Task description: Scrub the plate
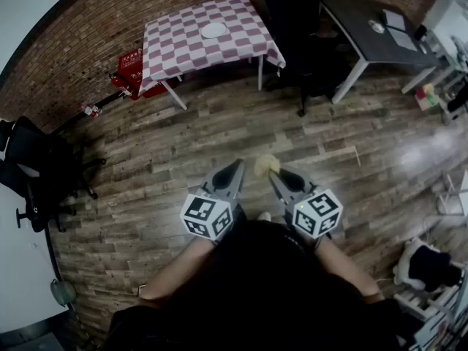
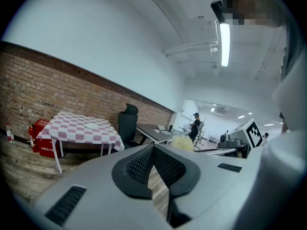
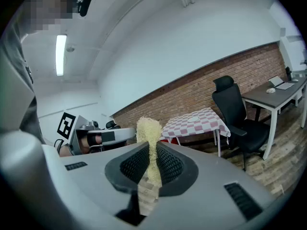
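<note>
Pinches a yellow scrubber (image 1: 266, 164) in right gripper (image 1: 272, 172) — left gripper (image 1: 238, 165) pressed together, empty. Faces plate (image 1: 214, 30) well ahead on checked table (image 1: 175, 50).

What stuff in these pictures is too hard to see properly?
The plate on the checkered table: too small in every view to tell clean from dirty.
The yellow scrubber: lower end hidden between the pads of the right gripper, right gripper view.
The red box: partly hidden behind that table, head view; its print is too small to read.
</note>
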`<state>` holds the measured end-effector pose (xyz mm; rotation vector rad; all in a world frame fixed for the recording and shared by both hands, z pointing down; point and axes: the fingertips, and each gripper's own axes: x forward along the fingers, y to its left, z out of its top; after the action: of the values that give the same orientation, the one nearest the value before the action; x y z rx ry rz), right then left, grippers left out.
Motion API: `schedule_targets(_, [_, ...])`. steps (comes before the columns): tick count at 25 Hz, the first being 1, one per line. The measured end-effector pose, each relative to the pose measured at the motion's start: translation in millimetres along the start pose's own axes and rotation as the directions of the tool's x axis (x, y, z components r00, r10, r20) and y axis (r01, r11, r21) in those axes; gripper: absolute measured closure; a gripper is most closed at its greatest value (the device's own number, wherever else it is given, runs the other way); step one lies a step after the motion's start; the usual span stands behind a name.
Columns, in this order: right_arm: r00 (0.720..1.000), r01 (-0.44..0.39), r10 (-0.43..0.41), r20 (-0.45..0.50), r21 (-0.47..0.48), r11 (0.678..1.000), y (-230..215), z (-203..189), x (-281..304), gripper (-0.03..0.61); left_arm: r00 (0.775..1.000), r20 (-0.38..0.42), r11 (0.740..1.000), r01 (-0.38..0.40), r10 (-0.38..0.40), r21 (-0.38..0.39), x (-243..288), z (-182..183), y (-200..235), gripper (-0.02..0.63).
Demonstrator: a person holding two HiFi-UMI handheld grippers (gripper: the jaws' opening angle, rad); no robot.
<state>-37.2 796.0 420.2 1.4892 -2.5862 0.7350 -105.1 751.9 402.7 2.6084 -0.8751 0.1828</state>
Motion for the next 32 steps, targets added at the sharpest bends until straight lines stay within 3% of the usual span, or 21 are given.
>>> schedule_targets(17, [1.0,0.012,-0.012,-0.002,0.039,0.999,-7,7,48,0.532,1.0,-0.022,0.998,-0.005,0.003,-0.055,8,-4,53,0.606])
schedule_targets(24, [1.0,-0.017,0.018,-0.023,0.051,0.999,-6,24,118,0.532,1.0,-0.009,0.997,-0.014,0.013,-0.071,10,16,116,0.606])
schedule_targets(32, [0.999,-0.034,0.035,0.023,-0.013,0.999,8,90,220,0.532,0.998,0.038,0.998,-0.05,0.051,-0.034,-7,72,216,0.606])
